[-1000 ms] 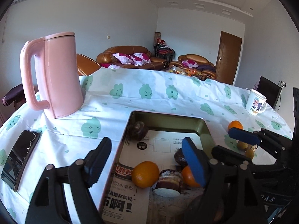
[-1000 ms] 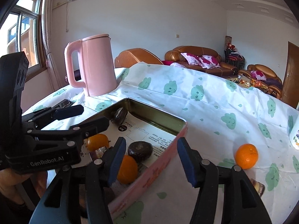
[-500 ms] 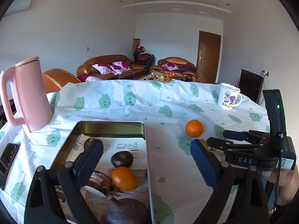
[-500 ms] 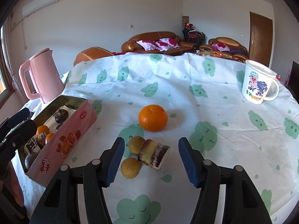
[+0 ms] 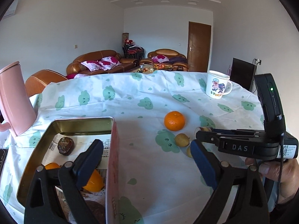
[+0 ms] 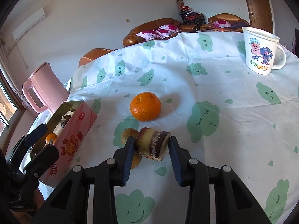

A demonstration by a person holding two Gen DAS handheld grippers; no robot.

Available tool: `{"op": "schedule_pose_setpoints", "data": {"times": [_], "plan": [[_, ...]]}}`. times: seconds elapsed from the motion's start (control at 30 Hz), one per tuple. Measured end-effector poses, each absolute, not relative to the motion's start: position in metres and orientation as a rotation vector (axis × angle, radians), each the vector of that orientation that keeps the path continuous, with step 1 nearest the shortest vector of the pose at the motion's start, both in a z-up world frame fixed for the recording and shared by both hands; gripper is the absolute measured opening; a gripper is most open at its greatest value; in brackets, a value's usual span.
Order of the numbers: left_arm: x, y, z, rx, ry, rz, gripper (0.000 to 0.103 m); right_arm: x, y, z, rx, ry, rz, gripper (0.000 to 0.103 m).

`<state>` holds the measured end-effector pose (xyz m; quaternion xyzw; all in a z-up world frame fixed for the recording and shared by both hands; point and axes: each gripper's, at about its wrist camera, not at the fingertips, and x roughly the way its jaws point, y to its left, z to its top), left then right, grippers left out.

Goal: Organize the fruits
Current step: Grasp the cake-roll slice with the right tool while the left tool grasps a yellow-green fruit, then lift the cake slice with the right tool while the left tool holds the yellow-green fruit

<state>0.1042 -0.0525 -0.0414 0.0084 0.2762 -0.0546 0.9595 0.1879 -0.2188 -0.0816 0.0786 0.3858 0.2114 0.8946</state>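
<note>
Our right gripper (image 6: pixel 151 145), narrowed, brackets a brown cut fruit piece (image 6: pixel 152 144); orange (image 6: pixel 145 109) ahead. Left gripper (image 5: pixel 147 160) wide, tin (image 5: pixel 112 149) between fingers.

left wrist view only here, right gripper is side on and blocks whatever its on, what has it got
Observer: In the right wrist view the right gripper has a brown cylindrical piece between its fingers. It lies on its side, and both fingers look pressed against it.
Operator: is it off the table
Observer: It doesn't look so. Its lower edge seems to rest on the tablecloth, with a small yellow fruit touching it just behind the left-hand finger.
Operator: orange in the way?
Observer: No. The orange sits beyond the piece with a strip of cloth showing between them.
</note>
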Motion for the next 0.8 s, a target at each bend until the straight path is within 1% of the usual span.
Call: {"op": "schedule_pose_setpoints", "data": {"times": [0.17, 0.2, 0.23, 0.27, 0.3, 0.33, 0.4, 0.47, 0.53, 0.63, 0.8], "plan": [[0.115, -0.078, -0.046, 0.048, 0.6, -0.162, 0.094, 0.176, -0.23, -0.072, 0.059, 0.744, 0.345, 0.039], [0.119, -0.083, -0.049, 0.049, 0.618, -0.181, 0.09, 0.175, -0.232, -0.072, 0.044, 0.74, 0.326, 0.039], [0.123, -0.088, -0.051, 0.049, 0.639, -0.2, 0.084, 0.175, -0.235, -0.071, 0.031, 0.737, 0.308, 0.039], [0.127, -0.092, -0.054, 0.051, 0.66, -0.217, 0.082, 0.175, -0.239, -0.071, 0.025, 0.733, 0.298, 0.039], [0.131, -0.097, -0.058, 0.051, 0.685, -0.234, 0.075, 0.175, -0.242, -0.07, 0.025, 0.731, 0.289, 0.039], [0.136, -0.102, -0.061, 0.052, 0.714, -0.248, 0.065, 0.176, -0.245, -0.07, 0.032, 0.73, 0.285, 0.039], [0.141, -0.11, -0.067, 0.047, 0.756, -0.276, 0.053, 0.177, -0.251, -0.07, 0.055, 0.728, 0.29, 0.039], [0.147, -0.115, -0.07, 0.038, 0.787, -0.298, 0.052, 0.176, -0.253, -0.07, 0.063, 0.727, 0.294, 0.039], [0.154, -0.121, -0.076, 0.038, 0.829, -0.312, 0.04, 0.176, -0.253, -0.069, 0.064, 0.725, 0.298, 0.039], [0.162, -0.125, -0.083, 0.031, 0.874, -0.33, 0.027, 0.175, -0.251, -0.07, 0.064, 0.727, 0.309, 0.039], [0.158, -0.122, -0.08, 0.014, 0.849, -0.315, 0.027, 0.172, -0.254, -0.068, 0.082, 0.708, 0.339, 0.039]]}}
